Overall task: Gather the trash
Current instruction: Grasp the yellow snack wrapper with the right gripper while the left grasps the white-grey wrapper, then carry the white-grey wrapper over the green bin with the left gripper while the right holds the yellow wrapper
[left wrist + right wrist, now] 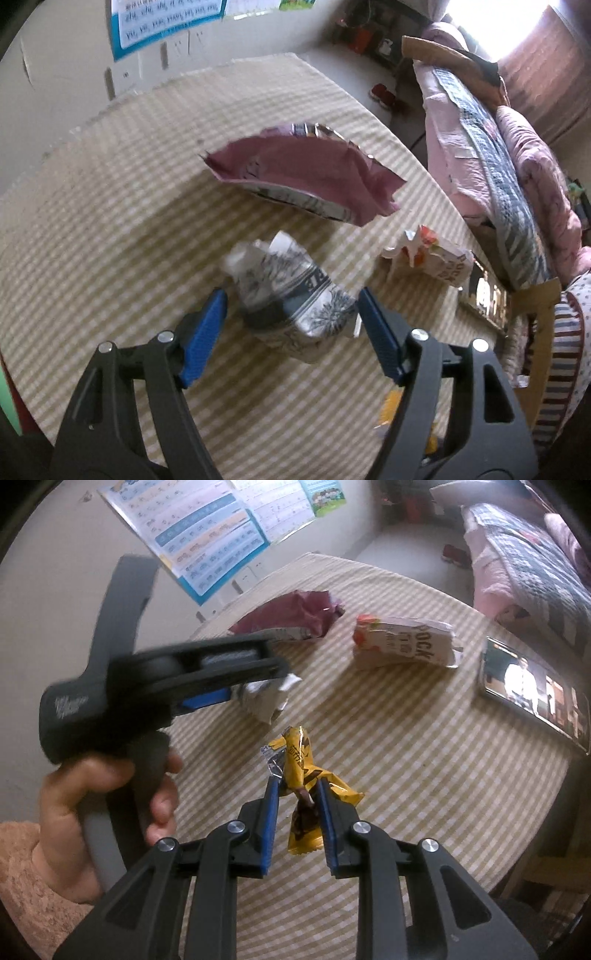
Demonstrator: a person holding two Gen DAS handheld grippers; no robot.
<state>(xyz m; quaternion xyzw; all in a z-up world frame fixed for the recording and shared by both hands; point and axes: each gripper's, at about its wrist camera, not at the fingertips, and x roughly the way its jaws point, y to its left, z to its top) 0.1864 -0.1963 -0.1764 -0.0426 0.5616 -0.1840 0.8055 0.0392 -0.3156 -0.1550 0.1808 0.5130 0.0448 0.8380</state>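
Four pieces of trash show, all reckoned here from the black-and-white wrapper [291,291], which lies crumpled near the middle of the checked tabletop [110,206]. One purple snack bag [314,170], torn open, lies just beyond that wrapper, toward the wall. One white and red carton [432,258], flattened, lies to the wrapper's right, apart from it. One yellow wrapper [306,786] is on the near side of the black-and-white wrapper, raised off the cloth.

Two grippers are in view. The left hand-held gripper [291,306] stands with its blue pads wide apart on either side of the black-and-white wrapper; neither pad presses on it. In the right wrist view one hand [107,801] holds this gripper's grip. The right hand-held gripper [295,786] is closed on the yellow wrapper, pinching its twisted middle between the blue pads.

One phone [535,690] with a lit screen lies well to the right of the black-and-white wrapper, past the carton, at the tabletop's edge.
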